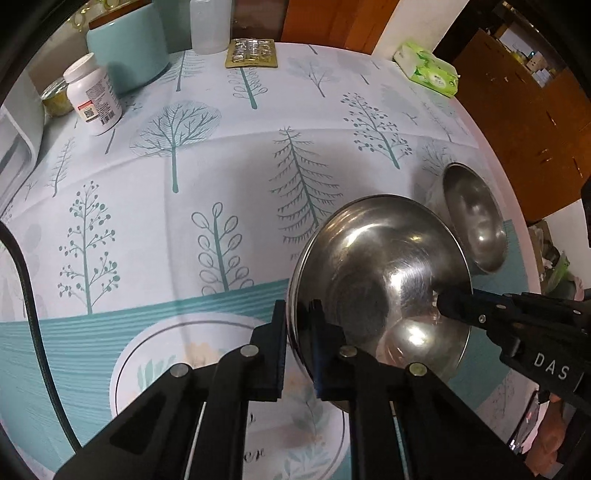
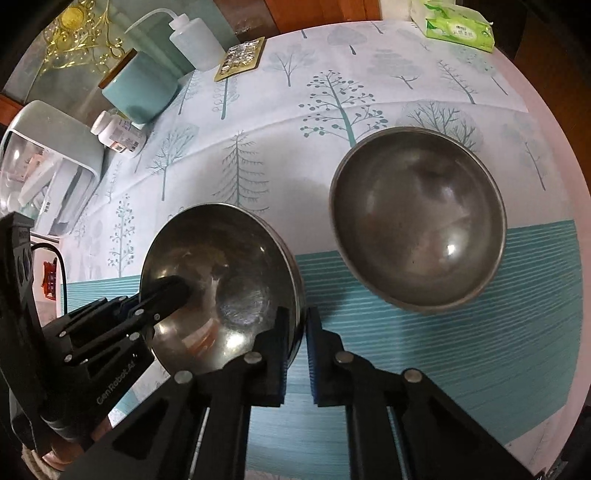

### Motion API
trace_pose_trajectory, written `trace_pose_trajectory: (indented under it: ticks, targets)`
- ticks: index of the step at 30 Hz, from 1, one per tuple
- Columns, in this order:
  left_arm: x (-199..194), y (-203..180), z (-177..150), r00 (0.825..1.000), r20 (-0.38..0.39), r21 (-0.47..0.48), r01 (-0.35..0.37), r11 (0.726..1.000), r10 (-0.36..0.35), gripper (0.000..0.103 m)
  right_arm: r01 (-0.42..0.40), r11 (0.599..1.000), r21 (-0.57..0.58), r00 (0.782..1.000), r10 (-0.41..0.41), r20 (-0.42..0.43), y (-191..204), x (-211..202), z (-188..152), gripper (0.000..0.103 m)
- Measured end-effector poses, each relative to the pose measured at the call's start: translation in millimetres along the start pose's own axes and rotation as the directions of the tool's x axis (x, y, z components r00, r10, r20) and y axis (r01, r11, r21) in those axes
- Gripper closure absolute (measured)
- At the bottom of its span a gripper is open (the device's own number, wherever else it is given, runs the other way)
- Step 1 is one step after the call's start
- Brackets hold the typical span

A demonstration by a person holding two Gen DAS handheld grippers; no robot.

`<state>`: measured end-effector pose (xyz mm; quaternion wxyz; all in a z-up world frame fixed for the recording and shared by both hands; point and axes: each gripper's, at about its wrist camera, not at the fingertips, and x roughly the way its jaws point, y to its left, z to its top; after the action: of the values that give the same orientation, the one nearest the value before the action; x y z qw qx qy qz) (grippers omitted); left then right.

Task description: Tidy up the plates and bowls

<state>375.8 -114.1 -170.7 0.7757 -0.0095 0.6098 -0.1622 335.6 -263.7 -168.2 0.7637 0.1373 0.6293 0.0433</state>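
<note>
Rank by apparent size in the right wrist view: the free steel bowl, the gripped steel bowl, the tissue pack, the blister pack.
1. Free steel bowl
2. Gripped steel bowl, nearly as large; the two may match in reality
3. Green tissue pack
4. Blister pack; both lie far off, so their true order is unsure

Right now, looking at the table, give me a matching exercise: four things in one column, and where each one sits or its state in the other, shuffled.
Things:
1. near steel bowl
2. far steel bowl
3. tissue pack
4. pill bottle

Places or states:
A. far right table edge
B. free on the cloth, no gripper on it
C. upright beside the teal canister
D. rim pinched by the left gripper and the right gripper

Pairs: 1-D, 2-B, 3-A, 4-C
</note>
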Motion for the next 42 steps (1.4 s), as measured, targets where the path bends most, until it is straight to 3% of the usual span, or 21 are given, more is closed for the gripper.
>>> trace_pose_trajectory:
  ticks: [7,14,22,30,42]
  targets:
    - [-60,-8,-25,0.999,0.053,-0.020,-0.005,1.000,0.006,0.094,-0.063,0.996,-0.057,0.997,0.065,0.033,11,-42,-27,0.094]
    - [-130,-45,-94,0.993,0.116,-0.015,-0.035,0.999,0.036,0.093,-0.120,0.982,-0.147,0.989,0.131,0.066,11,-107,-83,0.094]
    - [-171,-84,-175,0.991,0.133,-0.024,-0.016,1.000,0.019,0.091,-0.133,0.963,-0.235,0.986,0.154,0.071,2,-156,-153,0.094]
    - [-169,-94,-235,0.996,0.091,-0.040,0.003,0.999,0.000,0.091,-0.161,0.956,-0.246,0.985,0.172,0.026,-12,-152,-213,0.093]
    - [-105,-93,-293,0.998,-0.056,-0.079,0.021,0.997,-0.025,0.091,-0.145,0.973,-0.177,0.986,0.127,-0.113,-37,-89,-262,0.093]
